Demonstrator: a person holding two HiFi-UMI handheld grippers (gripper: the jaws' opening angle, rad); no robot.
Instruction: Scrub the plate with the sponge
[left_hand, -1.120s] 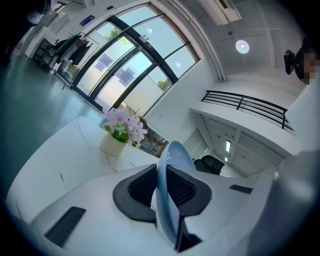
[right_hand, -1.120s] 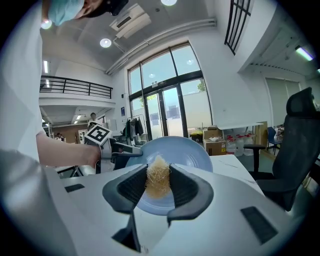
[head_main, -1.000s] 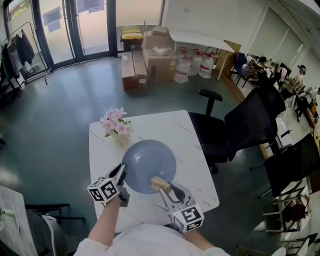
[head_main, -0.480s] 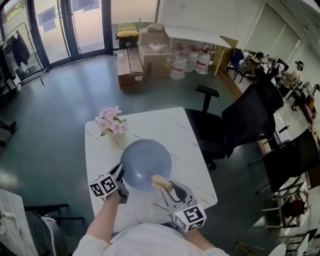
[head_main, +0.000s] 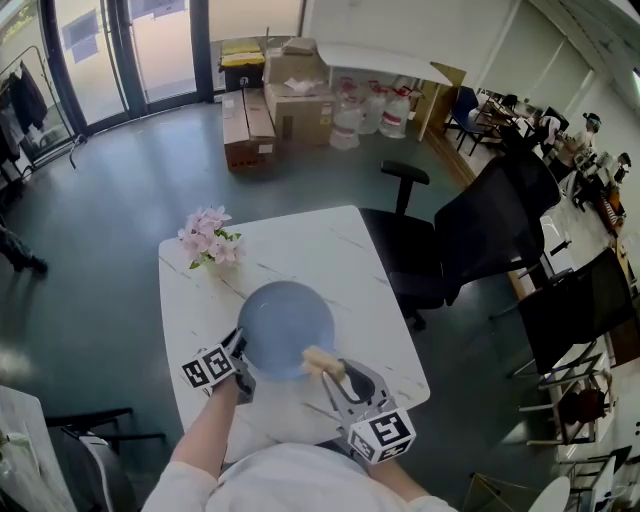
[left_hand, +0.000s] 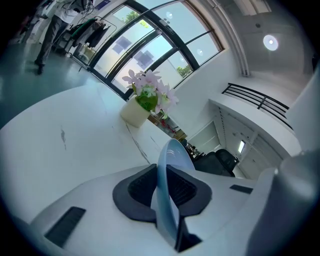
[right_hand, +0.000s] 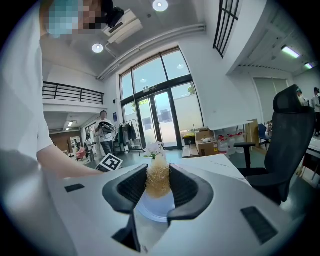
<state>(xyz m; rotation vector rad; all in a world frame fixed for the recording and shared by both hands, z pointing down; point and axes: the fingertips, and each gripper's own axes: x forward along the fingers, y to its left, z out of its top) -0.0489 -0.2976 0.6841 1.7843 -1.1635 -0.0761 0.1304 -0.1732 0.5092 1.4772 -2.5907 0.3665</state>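
**Both grips hold; the sponge barely travels on the near rim**

Across the last second almost nothing changes between tools and plate. What shifts is the head view itself: the white table (head_main: 335, 245) and the pink flowers (head_main: 207, 238) slide a little toward the upper left of the frame, and the plate goes with them.

The blue plate (head_main: 285, 322) sits left of centre in the lower half of the head view, on the near part of the table. Whether it lies flat or is lifted slightly, I cannot tell. The left gripper (left_hand: 163, 186) stays clamped on the plate's lower-left rim. Its jaws are nearly together, with the thin blue edge pinched between the dark pads.

The right gripper (right_hand: 158, 187) keeps its jaws narrowly parted and pressed on the tan, fibrous sponge (head_main: 321, 361). The sponge rests at the plate's lower-right edge, just as it did a second ago, with only a slight creep along the rim.

As a judgement, scrubbing is under way but the strokes are short. Only the near edge is getting contact, and the centre and far side of the plate look unworked. The steady left hold suits wider passes, and the sponge would need to travel inward across the dish to cover the rest
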